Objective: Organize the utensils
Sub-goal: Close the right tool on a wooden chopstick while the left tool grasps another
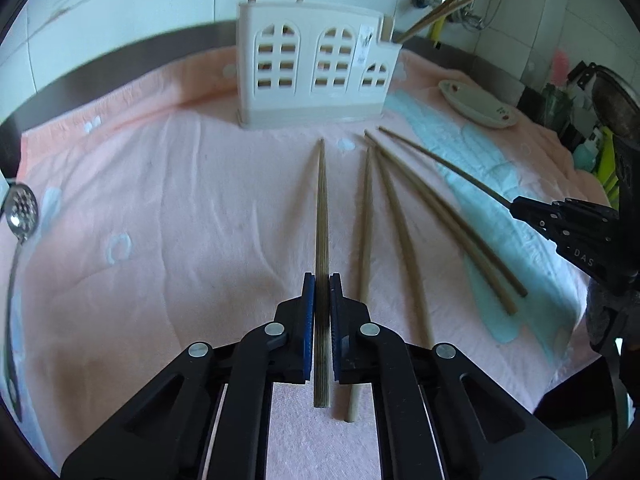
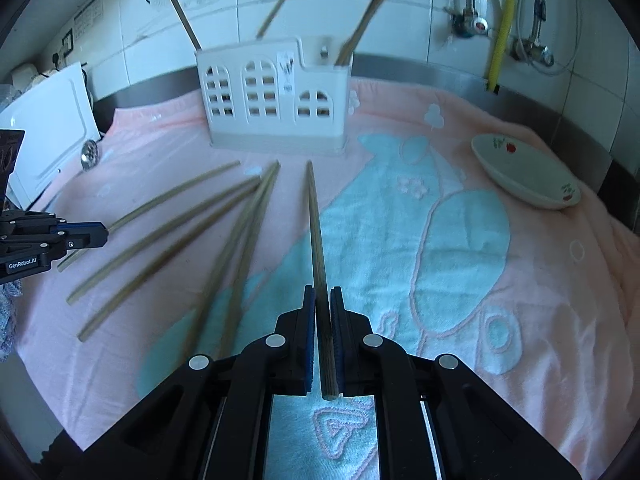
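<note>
A white utensil holder (image 1: 316, 76) with arched window cut-outs stands at the back of a pink towel (image 1: 160, 208); it also shows in the right wrist view (image 2: 276, 100) with several chopsticks standing in it. My left gripper (image 1: 322, 280) is shut on a wooden chopstick (image 1: 321, 208) that points toward the holder. My right gripper (image 2: 323, 292) is shut on another chopstick (image 2: 314, 220), also seen in the left wrist view (image 1: 516, 204). Several loose chopsticks (image 1: 400, 216) lie on the towel between the grippers (image 2: 168, 236).
A white dish (image 2: 524, 172) with fruit print lies at the right on the towel. A slotted metal spoon (image 1: 20, 208) lies at the left edge. A white board (image 2: 52, 132) leans at the left. Pipes and a yellow hose (image 2: 500, 24) run along the tiled wall.
</note>
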`<state>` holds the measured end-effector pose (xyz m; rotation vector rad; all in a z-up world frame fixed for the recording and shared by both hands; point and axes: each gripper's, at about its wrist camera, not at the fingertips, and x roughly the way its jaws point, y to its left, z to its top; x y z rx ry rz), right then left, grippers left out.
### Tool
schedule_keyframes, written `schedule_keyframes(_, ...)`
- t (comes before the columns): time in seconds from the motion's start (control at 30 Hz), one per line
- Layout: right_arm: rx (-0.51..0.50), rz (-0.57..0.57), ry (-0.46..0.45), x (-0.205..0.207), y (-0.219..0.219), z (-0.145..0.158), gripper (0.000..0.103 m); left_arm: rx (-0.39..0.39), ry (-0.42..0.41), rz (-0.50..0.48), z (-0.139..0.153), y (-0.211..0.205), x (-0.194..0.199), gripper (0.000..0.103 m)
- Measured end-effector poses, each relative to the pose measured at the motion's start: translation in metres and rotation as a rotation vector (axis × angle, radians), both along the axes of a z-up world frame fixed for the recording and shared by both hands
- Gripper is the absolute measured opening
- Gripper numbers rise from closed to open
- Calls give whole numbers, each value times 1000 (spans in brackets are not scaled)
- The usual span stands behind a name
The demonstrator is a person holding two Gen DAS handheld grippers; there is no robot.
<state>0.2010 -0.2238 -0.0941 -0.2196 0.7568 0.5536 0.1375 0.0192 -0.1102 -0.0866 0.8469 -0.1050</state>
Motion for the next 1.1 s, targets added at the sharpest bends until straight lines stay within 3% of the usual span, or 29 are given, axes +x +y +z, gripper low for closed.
schedule_keyframes(0.47, 80, 17, -130, -12, 3, 65, 7, -3, -169, -29, 70, 0, -14, 6)
schedule_keyframes(0.6, 66, 16, -95, -11, 4, 54, 7, -4, -171, -33, 71, -1, -13, 6)
schedule_keyframes(0.9, 13, -8, 37, 0, 0, -5, 11, -8, -166, -29, 70, 1, -14, 6)
schedule_keyframes(1.1, 21, -13, 75, 7, 1, -17, 12, -5, -161, -30, 69, 0, -13, 6)
